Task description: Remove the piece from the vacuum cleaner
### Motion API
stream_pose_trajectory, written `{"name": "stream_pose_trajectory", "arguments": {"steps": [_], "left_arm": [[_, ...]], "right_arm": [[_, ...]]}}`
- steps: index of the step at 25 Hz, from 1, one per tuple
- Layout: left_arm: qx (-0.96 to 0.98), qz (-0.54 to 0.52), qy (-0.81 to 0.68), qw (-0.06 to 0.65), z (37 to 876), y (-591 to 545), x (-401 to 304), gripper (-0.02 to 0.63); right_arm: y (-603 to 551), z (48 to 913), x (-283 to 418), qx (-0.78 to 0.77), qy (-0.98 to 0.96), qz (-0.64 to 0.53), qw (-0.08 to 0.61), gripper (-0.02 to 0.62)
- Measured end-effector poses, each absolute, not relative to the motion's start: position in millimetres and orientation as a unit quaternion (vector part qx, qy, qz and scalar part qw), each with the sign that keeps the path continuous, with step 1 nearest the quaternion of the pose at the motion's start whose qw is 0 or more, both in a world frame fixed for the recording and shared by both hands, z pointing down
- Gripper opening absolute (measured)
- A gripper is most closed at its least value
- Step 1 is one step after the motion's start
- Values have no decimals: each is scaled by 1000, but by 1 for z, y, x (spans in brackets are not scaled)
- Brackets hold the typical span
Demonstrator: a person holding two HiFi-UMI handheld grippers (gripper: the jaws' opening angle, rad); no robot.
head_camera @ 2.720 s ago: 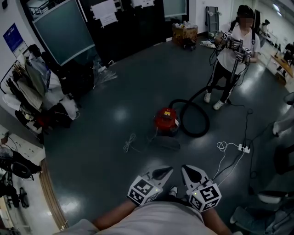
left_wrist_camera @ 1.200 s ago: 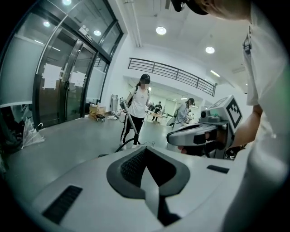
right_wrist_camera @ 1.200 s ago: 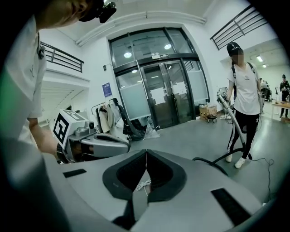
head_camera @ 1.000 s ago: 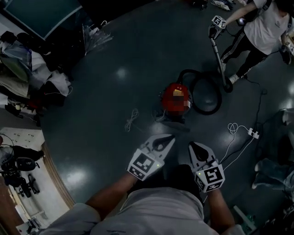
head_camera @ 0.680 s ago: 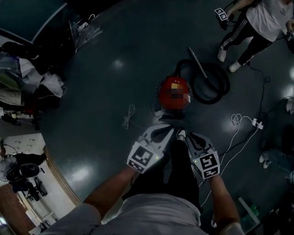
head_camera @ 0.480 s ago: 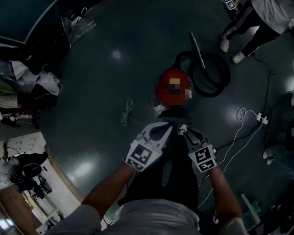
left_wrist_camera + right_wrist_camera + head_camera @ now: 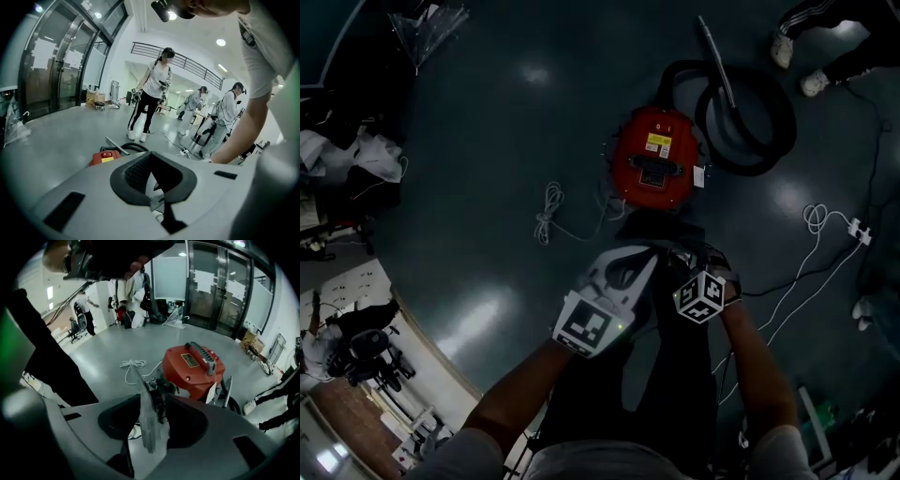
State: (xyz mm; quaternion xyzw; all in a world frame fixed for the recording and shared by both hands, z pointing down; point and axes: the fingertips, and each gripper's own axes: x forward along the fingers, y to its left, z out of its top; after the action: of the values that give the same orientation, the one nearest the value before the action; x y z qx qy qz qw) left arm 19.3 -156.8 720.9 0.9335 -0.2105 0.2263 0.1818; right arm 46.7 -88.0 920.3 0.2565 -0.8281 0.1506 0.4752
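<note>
A red canister vacuum cleaner (image 7: 656, 159) stands on the dark floor just ahead of both grippers. Its black hose (image 7: 748, 127) lies coiled at its far right with a metal tube (image 7: 717, 61) across it. My right gripper (image 7: 692, 262) is turned on its side close to the vacuum's near edge. Its jaws are opening, and nothing is between them. In the right gripper view the vacuum (image 7: 192, 366) and its grey handle (image 7: 205, 356) fill the space beyond the right gripper (image 7: 152, 397). My left gripper (image 7: 639, 255) is shut and empty beside it; the left gripper view shows the vacuum (image 7: 107, 157) low and farther off.
A bundled white cord (image 7: 546, 211) lies left of the vacuum. A white cable and power strip (image 7: 858, 230) lie at the right. Another person's feet (image 7: 797, 47) are beyond the hose. Clothes and clutter (image 7: 356, 159) line the left wall. More people (image 7: 152, 93) stand in the hall.
The view has closed in over the vacuum. My right gripper has rolled onto its side and moved nearer the vacuum. The other person has stepped back, leaving the tube on the hose.
</note>
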Motion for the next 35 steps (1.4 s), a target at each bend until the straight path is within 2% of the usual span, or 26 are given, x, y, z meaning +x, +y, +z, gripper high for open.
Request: {"name": "stream_pose_trajectory", "arguments": {"steps": [4,11,14,17,35], "left_arm": [[930,226,-214,198,742,-161,21,6],[926,229,-219,206,762,-164,10,6],[925,229,-222,208,765,-163,7,6],[924,230,-223,210,765,-161,3,6],[923,226,-227,216,757,-135,-14,6]], "right_arm": [[-85,969,44,214,-821,110,518,161],[-83,1010,44,177,-804,43,566,153],[-82,1011,43,167,-806,30,568,70],[-76,1011,41,146,-809,31,568,45],[-54,1006,28,130,-815,68,560,38]]}}
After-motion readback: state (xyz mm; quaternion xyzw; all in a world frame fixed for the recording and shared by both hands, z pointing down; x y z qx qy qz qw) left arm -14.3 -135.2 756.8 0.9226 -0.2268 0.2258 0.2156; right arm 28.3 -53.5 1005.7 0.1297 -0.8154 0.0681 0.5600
